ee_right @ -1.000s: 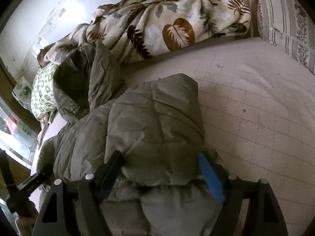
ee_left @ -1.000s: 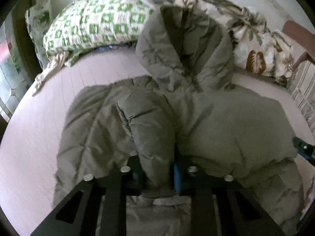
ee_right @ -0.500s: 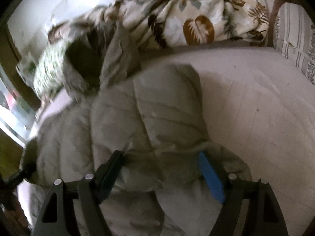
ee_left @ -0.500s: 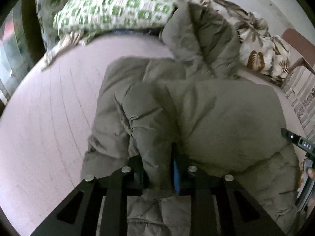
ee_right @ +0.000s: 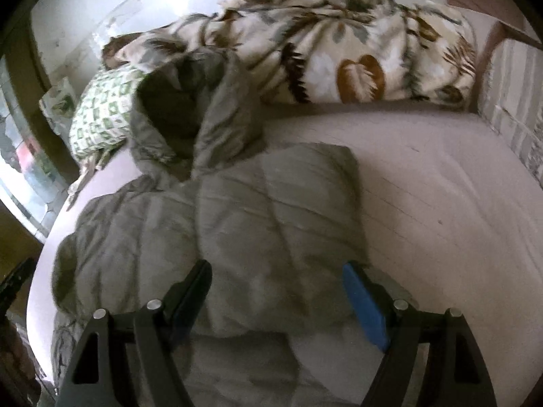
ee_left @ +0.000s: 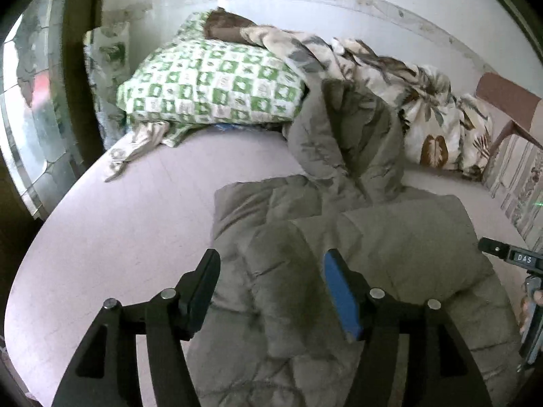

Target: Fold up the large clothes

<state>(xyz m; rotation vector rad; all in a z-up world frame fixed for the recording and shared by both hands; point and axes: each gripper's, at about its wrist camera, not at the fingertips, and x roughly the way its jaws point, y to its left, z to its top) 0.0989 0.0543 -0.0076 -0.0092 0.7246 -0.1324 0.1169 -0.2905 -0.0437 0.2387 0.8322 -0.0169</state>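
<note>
An olive quilted hooded coat (ee_left: 356, 237) lies on a pale bed (ee_left: 118, 237), its sleeves folded over the body and its hood (ee_left: 349, 135) farthest from both tongs. The left tongs (ee_left: 271, 288) are opening, pads apart around a folded sleeve. The right tongs (ee_right: 278, 291) stand wide over the other sleeve; the blurred view seems to show no pinch. Beyond the hood lie a green-checked pillow (ee_left: 210, 88) and a leaf-print quilt (ee_right: 339, 51).

light: dim daylight from window (ee_left: 30, 108) at left | glare: pale wall (ee_right: 112, 10) washed out | blur: right wrist view smeared, left sharper | edges: fisheye bending, black corners
</note>
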